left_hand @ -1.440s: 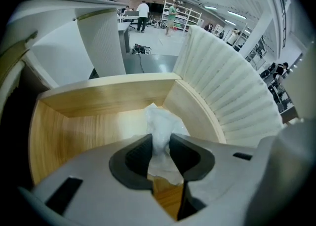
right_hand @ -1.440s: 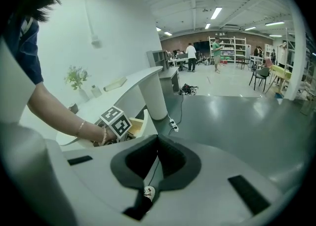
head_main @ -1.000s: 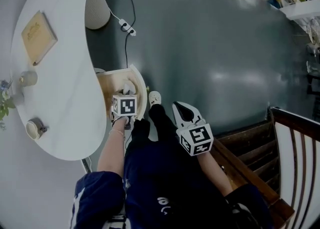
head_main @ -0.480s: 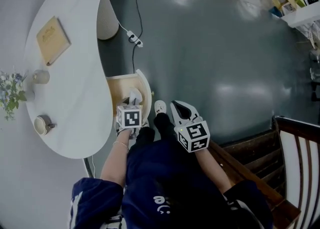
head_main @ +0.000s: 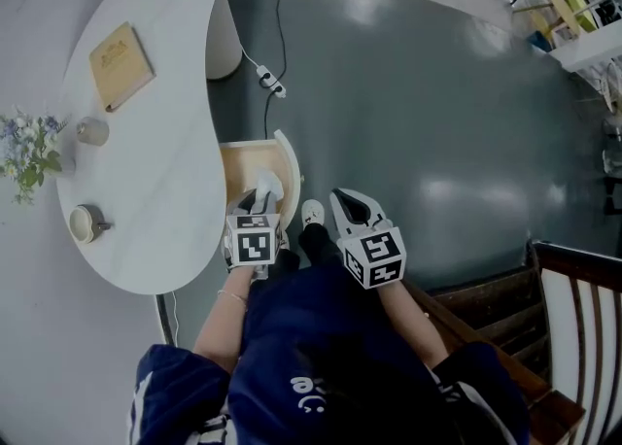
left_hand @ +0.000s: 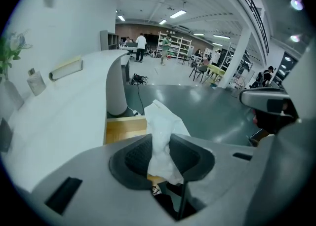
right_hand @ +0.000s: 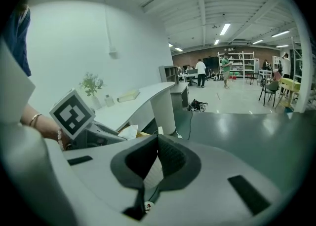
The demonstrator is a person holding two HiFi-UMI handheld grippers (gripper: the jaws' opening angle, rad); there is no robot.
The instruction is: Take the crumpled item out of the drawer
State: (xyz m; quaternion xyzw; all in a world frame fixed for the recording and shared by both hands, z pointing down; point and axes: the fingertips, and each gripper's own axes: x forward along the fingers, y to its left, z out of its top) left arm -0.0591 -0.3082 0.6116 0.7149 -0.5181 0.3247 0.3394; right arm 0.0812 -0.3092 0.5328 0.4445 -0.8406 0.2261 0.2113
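The crumpled item (left_hand: 162, 132), a wad of thin white paper or film, is pinched between the dark pads of my left gripper (left_hand: 160, 157). In the head view this wad (head_main: 268, 186) hangs just above the front of the open wooden drawer (head_main: 242, 163), with the left gripper (head_main: 259, 202) shut on it. The drawer's pale wood floor (left_hand: 125, 130) shows below the wad. My right gripper (head_main: 351, 212) floats to the right of the drawer over the grey floor, its pads (right_hand: 169, 157) meeting at the tips with nothing between them. From there I see the left gripper's cube (right_hand: 73, 113) and the wad (right_hand: 129, 131).
The drawer belongs to a curved white desk (head_main: 155, 171) carrying a tan book (head_main: 121, 65), two cups (head_main: 92, 130) (head_main: 83, 222) and flowers (head_main: 29, 147). A power strip with cable (head_main: 271, 84) lies on the floor. Dark wooden steps (head_main: 486, 297) and a railing stand at the right.
My left gripper has risen with the wad, from inside the drawer to above its front edge. The right gripper has lifted slightly. The head view has shifted, so the desk shows further right.
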